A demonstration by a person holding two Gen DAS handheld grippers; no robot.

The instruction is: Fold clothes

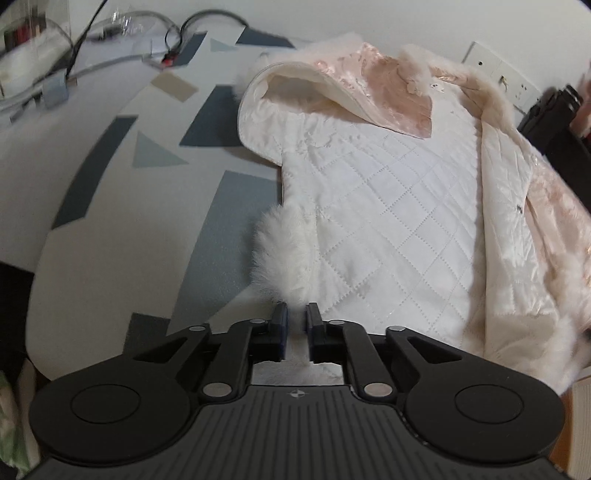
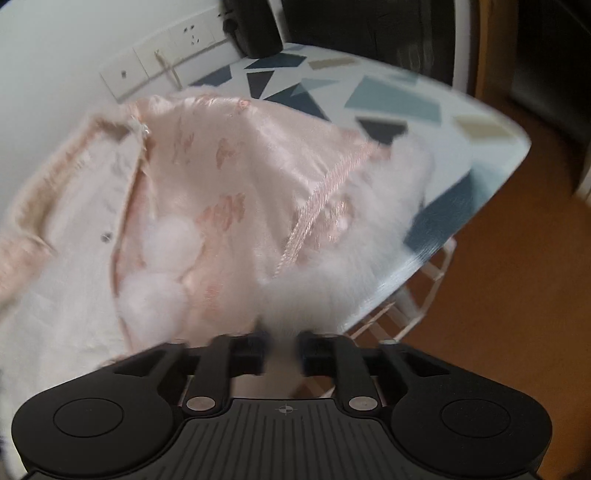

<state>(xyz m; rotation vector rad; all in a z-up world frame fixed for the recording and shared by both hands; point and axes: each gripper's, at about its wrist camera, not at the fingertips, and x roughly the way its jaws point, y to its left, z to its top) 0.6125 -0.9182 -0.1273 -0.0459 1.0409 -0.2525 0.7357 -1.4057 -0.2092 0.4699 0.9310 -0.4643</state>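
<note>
A pink satin jacket (image 1: pixel 388 206) with white quilted lining and white fur trim lies open, lining up, on the patterned table (image 1: pixel 122 236). My left gripper (image 1: pixel 296 314) is shut on the white fur hem (image 1: pixel 284 254) at the jacket's near left corner. In the right wrist view the pink outer side of the jacket (image 2: pixel 229 184) with two white pompoms (image 2: pixel 166 266) is lifted and blurred. My right gripper (image 2: pixel 282 339) is shut on the fur trim (image 2: pixel 332 273) at its edge.
Cables and a clear container (image 1: pixel 44 48) lie at the table's far left. Wall sockets (image 2: pixel 162 55) sit behind the jacket. A black object (image 2: pixel 255 29) stands at the back. The table's edge (image 2: pixel 480 192) drops to a wooden floor (image 2: pixel 509 295) on the right.
</note>
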